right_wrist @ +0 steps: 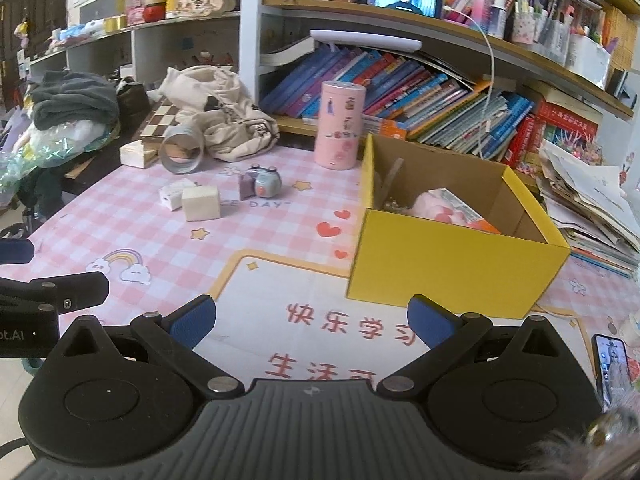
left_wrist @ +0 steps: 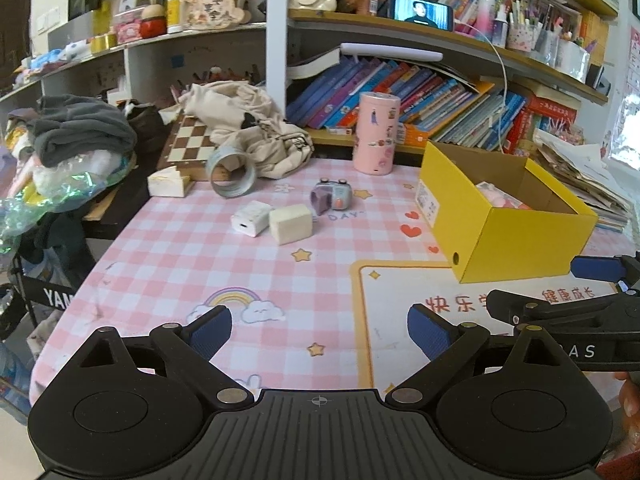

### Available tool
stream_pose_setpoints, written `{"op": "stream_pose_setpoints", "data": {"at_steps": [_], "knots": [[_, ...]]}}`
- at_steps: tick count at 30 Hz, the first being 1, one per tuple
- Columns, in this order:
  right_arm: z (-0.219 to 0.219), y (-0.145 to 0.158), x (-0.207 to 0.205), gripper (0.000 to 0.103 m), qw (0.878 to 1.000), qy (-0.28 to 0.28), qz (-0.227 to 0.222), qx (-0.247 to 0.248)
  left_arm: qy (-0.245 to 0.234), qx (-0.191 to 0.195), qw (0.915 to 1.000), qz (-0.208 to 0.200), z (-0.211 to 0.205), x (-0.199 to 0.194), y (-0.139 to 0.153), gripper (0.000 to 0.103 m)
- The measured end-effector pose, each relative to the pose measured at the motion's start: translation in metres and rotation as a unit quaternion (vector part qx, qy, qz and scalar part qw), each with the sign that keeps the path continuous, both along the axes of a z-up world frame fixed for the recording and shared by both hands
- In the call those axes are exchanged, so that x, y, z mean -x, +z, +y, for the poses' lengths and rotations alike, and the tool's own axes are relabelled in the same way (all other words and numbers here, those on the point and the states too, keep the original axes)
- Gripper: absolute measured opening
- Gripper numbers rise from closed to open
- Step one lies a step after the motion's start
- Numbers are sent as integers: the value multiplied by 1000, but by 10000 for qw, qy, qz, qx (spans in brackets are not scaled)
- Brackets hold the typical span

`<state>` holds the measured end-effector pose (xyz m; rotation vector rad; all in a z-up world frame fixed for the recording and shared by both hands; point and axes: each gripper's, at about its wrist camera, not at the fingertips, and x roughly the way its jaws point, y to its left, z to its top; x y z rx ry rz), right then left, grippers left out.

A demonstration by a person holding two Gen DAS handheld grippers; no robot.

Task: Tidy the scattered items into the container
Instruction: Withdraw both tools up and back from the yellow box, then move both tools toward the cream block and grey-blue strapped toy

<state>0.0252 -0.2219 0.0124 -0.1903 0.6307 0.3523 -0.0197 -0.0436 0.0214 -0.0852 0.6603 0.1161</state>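
Your left hand-held gripper (left_wrist: 320, 330): fingers spread apart, nothing between them, poised over the pink checked tabletop (left_wrist: 180, 264). Your right hand-held gripper (right_wrist: 312, 322): fingers likewise apart and empty, just before the yellow box (right_wrist: 452, 268). Yellow box: open-topped, standing on the right of the tabletop, with pink packets (right_wrist: 440, 208) already inside. Scattered items, all left of the box and well apart from it: white charger (left_wrist: 251, 218) touching a cream block (left_wrist: 291, 224); small grey-purple toy camera (left_wrist: 331, 197) just behind them; roll of grey tape (left_wrist: 232, 174) on its edge near the cloth bag (left_wrist: 248, 128); pink cylinder tin (left_wrist: 376, 133) upright by the box's far corner.
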Motion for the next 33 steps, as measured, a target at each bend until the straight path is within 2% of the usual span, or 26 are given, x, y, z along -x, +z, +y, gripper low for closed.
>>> {"op": "stream_pose_setpoints", "data": {"at_steps": [17,23,33], "knots": [[37,-1,12,103,9993,353,-13,81,161,-10,9998,-153,31,12,1,97],[42,-2,2,103,9993,376,67,-34,164,-30,9997,-150,36,7,-1,97],[61,-8,-30,103,9979,626,174,61,374,22,9993,-67,50,-16,-6,97]]}}
